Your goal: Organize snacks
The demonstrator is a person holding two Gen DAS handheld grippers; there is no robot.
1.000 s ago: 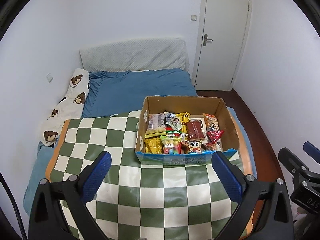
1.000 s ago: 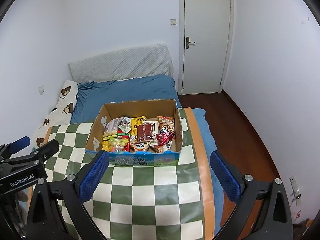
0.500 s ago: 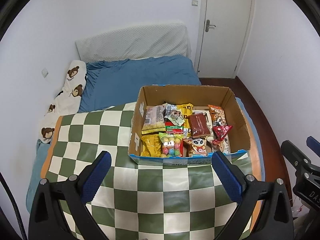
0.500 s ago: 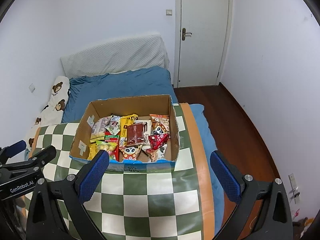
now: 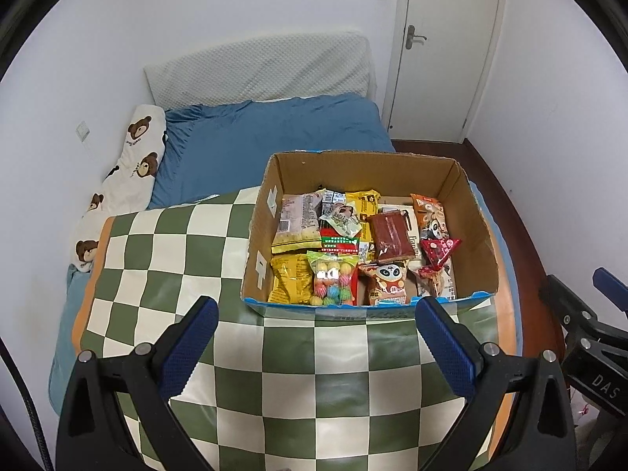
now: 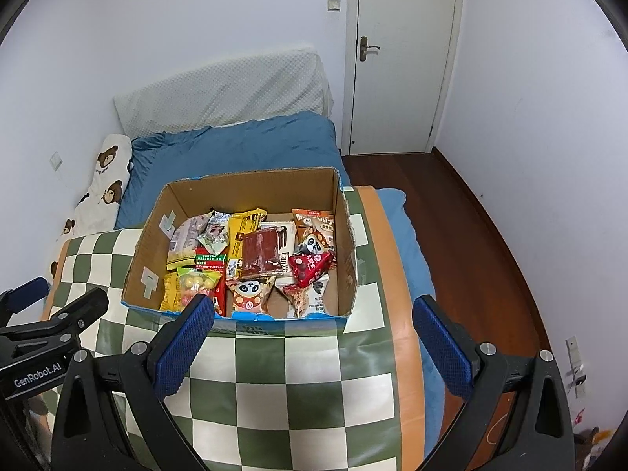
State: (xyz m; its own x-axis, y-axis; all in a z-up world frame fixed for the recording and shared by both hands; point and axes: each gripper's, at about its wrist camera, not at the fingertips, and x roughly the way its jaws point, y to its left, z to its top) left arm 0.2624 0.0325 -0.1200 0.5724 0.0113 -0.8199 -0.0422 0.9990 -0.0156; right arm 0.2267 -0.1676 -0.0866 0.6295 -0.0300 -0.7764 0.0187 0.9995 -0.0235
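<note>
Two grippers, left [image 5: 316, 347] and right [image 6: 312, 347], hang spread and empty before a cardboard box [image 5: 477, 231] full of snack packets [image 5: 333, 278].

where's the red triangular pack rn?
Inside the cardboard box, right side in both wrist views: the red triangular pack lies beside the dark red wafer pack, atop other snacks, beyond both open claws.

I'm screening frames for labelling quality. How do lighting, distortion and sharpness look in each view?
Left wrist view: even indoor light, strong fisheye bending with dark corners, sharp snack packets in the cardboard box, mild sheen on the checkered cloth. Right wrist view: same bending, door edges curved, box contents sharp, no motion blur.
</note>
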